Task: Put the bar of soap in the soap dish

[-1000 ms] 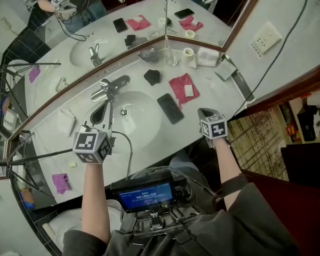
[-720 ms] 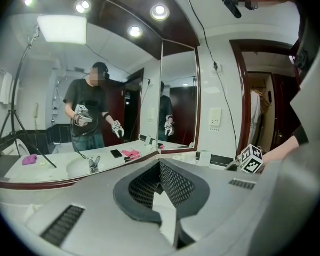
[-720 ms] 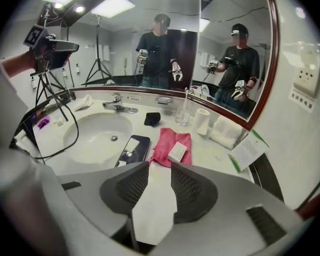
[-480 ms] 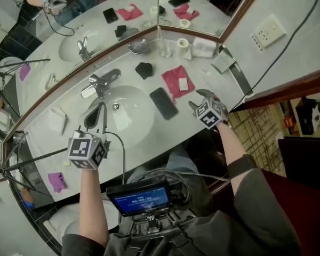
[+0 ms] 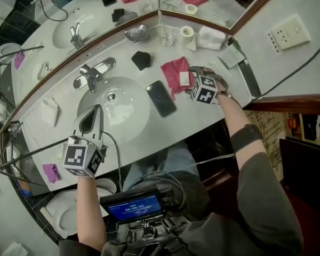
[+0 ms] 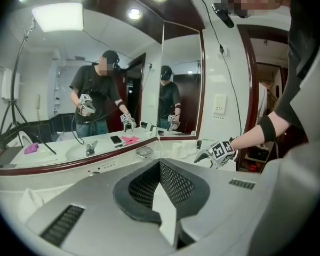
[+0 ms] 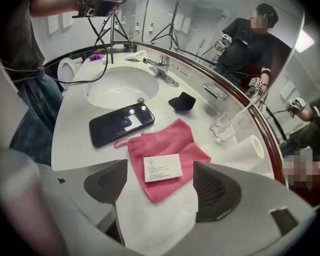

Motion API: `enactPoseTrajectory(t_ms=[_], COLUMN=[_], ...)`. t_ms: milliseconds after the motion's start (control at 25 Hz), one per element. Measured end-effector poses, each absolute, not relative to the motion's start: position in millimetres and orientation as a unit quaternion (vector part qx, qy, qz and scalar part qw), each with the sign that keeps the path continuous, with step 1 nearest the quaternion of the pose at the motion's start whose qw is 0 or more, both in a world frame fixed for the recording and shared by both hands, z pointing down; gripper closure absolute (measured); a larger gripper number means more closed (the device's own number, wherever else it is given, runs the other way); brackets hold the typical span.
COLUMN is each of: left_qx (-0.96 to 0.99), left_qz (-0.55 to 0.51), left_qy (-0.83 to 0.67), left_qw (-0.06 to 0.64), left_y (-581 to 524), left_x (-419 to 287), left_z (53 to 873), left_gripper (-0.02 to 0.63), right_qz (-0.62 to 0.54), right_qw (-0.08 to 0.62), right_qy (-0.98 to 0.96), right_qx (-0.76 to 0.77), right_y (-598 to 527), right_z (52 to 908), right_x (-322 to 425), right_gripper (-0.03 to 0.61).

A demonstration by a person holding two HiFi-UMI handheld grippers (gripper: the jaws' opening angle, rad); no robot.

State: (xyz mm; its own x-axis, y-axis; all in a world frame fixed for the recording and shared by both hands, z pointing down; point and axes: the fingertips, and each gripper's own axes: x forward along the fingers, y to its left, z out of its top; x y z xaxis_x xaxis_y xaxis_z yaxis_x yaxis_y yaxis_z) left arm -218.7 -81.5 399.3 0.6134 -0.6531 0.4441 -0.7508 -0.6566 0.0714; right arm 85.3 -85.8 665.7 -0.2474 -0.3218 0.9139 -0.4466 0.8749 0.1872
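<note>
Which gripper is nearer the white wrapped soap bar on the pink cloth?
Right. The right gripper, jaws just opened with nothing gripped, hovers over the white wrapped soap bar; the shut left gripper is far off across the white sink basin.

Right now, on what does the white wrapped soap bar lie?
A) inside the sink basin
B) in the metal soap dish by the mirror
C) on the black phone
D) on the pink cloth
D: in the right gripper view the soap bar lies flat on the pink cloth, which is spread on the counter.
</note>
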Motion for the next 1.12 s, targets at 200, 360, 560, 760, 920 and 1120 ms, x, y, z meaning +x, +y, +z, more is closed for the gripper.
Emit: enactPoseTrajectory(t_ms=[200, 360, 560, 760, 920, 1120], left_qx=[0.886, 0.885, 0.879, 0.873, 0.874, 0.874], left_qz=[0.2, 0.203, 0.204, 0.2, 0.202, 0.196], left_qy=[-0.398, -0.4, -0.412, -0.423, -0.421, -0.423], left_qw=[0.128, 0.124, 0.129, 0.138, 0.136, 0.14], left_y=[-84.6, -83.4, -81.9, -77.0, -73.6, -74.0], left_x=[-204.9, -193.0, -193.3, -192.3, -191.5, -184.4], left_z=[411.5, 414.9, 417.9, 416.1, 418.2, 412.7], left_gripper=[0.613, 0.613, 0.613, 0.613, 0.613, 0.613], right_qz=[0.055, 0.059, 0.071, 0.073, 0.071, 0.078], right_qw=[0.589, 0.598, 0.603, 0.594, 0.578, 0.548], right_qy=[-0.788, -0.789, -0.789, -0.794, -0.804, -0.82], right_qx=[0.168, 0.128, 0.098, 0.106, 0.12, 0.143], right_y=[-93.5, -94.3, -88.7, -90.6, -93.7, -97.5], right_z=[693.6, 710.3, 719.4, 714.6, 705.3, 687.2], right_x=[84.5, 82.6, 78.6, 81.6, 81.1, 78.5], right_gripper=[0.166, 0.18, 0.257, 0.256, 0.258, 0.258])
